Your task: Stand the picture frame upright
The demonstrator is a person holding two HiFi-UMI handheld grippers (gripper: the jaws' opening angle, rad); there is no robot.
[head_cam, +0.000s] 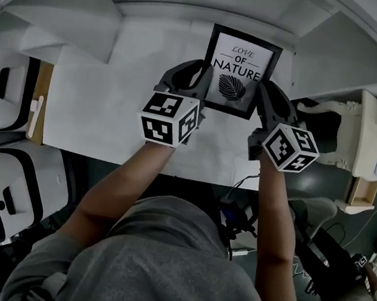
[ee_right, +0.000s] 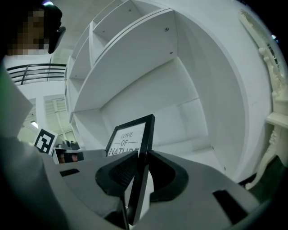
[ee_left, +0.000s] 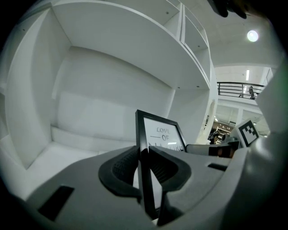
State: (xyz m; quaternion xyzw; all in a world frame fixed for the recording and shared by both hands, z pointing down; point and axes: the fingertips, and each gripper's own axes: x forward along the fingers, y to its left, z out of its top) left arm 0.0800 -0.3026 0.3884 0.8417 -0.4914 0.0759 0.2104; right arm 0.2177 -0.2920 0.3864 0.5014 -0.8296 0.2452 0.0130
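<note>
Shelf unit [head_cam: 68, 22]: white, with a back wall and side panels rising at the far side of the white table [head_cam: 104, 115].
Picture frame [head_cam: 238, 71]: black, with a "LOVE OF NATURE" print and a leaf. It is held near upright over the far part of the table, face toward the person. I cannot tell whether its bottom edge touches the table.
Left claw [ee_left: 143, 152]: clamped on the frame's left edge, pads on front and back.
Right claw [ee_right: 141, 157]: clamped likewise on the right edge.
Risk, tipping: if both claws let go before the frame has support behind it, it will probably fall flat. No view shows a rear stand.
Risk, twisting: uneven pull from the two claws could rack the thin frame or let one edge slip out.
Risk, sliding: the smooth table may let the bottom edge skid toward the near side.
Around, left: two white-and-black machines [head_cam: 1, 178], well apart from the frame.
Around, right: ornate white furniture [head_cam: 373, 148].
Around, near: cables [head_cam: 238, 187] below the table edge.
In the way: nothing shows between the frame and the back wall.
</note>
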